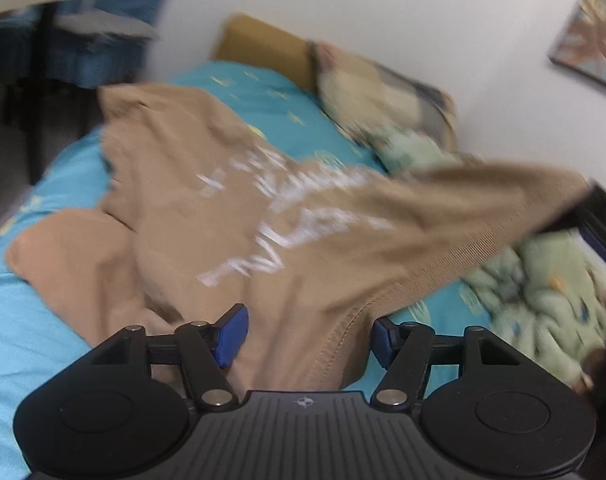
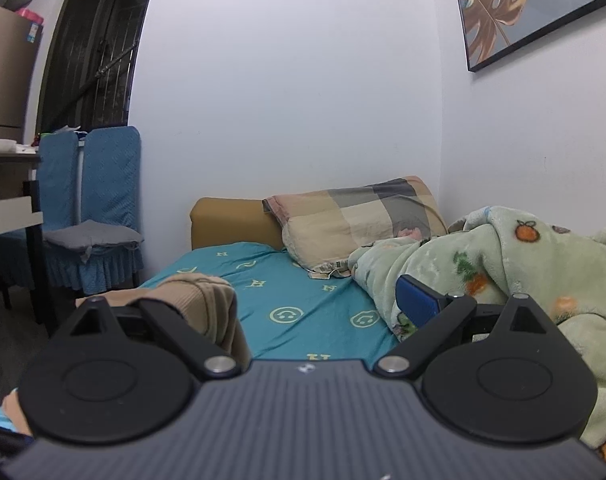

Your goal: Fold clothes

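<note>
1. A tan shirt (image 1: 207, 208) with white lettering lies spread and rumpled on the bed (image 1: 7, 320), over the teal sheet
2. The left gripper (image 1: 307, 334) has its blue fingers (image 1: 233, 334) spread wide; a seamed edge of the shirt lies between them, not pinched
3. One part of the shirt stretches off to the right of the left view, lifted above a green blanket (image 1: 543, 292)
4. In the right view the right gripper (image 2: 319, 308) has its fingers wide too; a bunch of tan shirt (image 2: 207, 304) drapes over the left finger, the right blue pad (image 2: 417, 300) is bare
5. A checked pillow (image 2: 355, 220) lies at the head of the bed, by the wall; this view is blurred on the left
</note>
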